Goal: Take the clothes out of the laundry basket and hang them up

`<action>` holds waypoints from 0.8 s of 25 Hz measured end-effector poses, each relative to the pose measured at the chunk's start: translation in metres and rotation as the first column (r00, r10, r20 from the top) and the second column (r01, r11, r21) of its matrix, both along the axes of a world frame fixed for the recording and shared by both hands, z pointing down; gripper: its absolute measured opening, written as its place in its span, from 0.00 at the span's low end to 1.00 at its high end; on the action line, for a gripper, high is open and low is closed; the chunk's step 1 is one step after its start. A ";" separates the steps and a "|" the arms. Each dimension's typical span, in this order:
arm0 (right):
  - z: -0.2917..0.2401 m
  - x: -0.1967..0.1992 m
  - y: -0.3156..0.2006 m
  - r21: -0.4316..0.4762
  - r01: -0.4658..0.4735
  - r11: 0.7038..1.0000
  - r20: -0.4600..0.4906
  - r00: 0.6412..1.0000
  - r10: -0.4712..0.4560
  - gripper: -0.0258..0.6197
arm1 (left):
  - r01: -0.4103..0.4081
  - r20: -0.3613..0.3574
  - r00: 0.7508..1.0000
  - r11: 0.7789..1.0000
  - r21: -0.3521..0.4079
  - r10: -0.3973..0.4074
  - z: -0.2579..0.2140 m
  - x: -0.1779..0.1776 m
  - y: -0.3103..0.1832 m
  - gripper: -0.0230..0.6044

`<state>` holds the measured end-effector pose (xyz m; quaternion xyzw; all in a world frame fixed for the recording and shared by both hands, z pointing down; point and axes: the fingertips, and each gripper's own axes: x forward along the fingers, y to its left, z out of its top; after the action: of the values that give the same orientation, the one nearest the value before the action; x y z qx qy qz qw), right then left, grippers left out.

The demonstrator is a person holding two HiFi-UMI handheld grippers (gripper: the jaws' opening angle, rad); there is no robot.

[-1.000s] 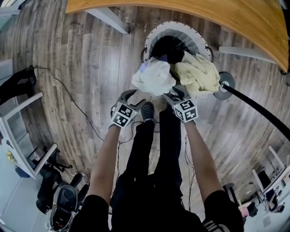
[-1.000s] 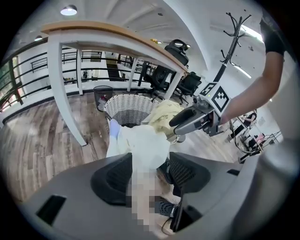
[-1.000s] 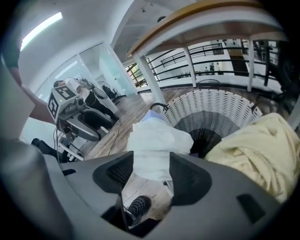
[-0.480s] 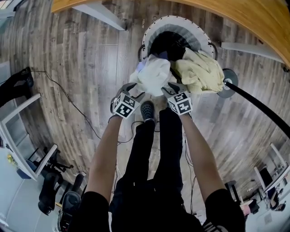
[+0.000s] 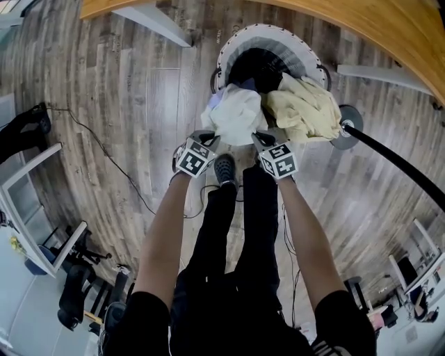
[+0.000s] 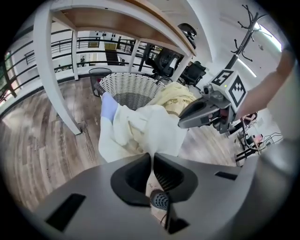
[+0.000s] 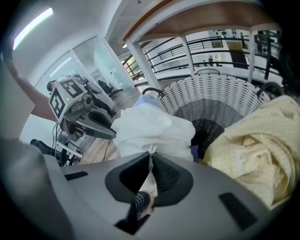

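A white wicker laundry basket (image 5: 271,38) stands on the wood floor under a table. A white garment (image 5: 236,115) hangs over its near rim, and a pale yellow garment (image 5: 302,108) lies over its right side. My left gripper (image 5: 207,139) has just closed its jaws and is shut on the white garment's (image 6: 140,129) lower left edge. My right gripper (image 5: 262,141) has likewise just closed and is shut on the same garment's (image 7: 150,124) lower right edge. In both gripper views, white fabric is pinched between the jaws.
A wooden tabletop (image 5: 334,21) with white legs overhangs the basket. A black pole on a round base (image 5: 345,129) stands right of the basket. The person's legs and a shoe (image 5: 224,168) are just below the grippers. A cable (image 5: 111,153) runs across the floor at left.
Both grippers dropped toward the white garment's lower edge and their jaws closed on its fabric. The view shifted slightly, bringing the basket higher in the frame.
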<state>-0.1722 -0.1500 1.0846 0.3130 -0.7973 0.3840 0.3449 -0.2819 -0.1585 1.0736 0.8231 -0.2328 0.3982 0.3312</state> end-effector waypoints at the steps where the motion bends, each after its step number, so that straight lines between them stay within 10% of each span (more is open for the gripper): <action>1: -0.003 0.001 0.000 0.003 -0.005 1.000 0.001 1.000 0.005 0.07 | 0.007 -0.005 1.000 1.000 0.000 -0.007 -0.004 -0.001 0.000 0.09; 20: -0.124 0.019 0.000 0.109 -0.033 0.993 -0.039 0.999 0.038 0.07 | 0.160 -0.103 0.982 0.987 0.001 -0.159 -0.113 -0.012 0.013 0.08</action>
<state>-0.1527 -0.1496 0.9606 0.3532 -0.8041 0.3397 0.3365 -0.2943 -0.1457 0.9611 0.8227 -0.2824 0.3267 0.3697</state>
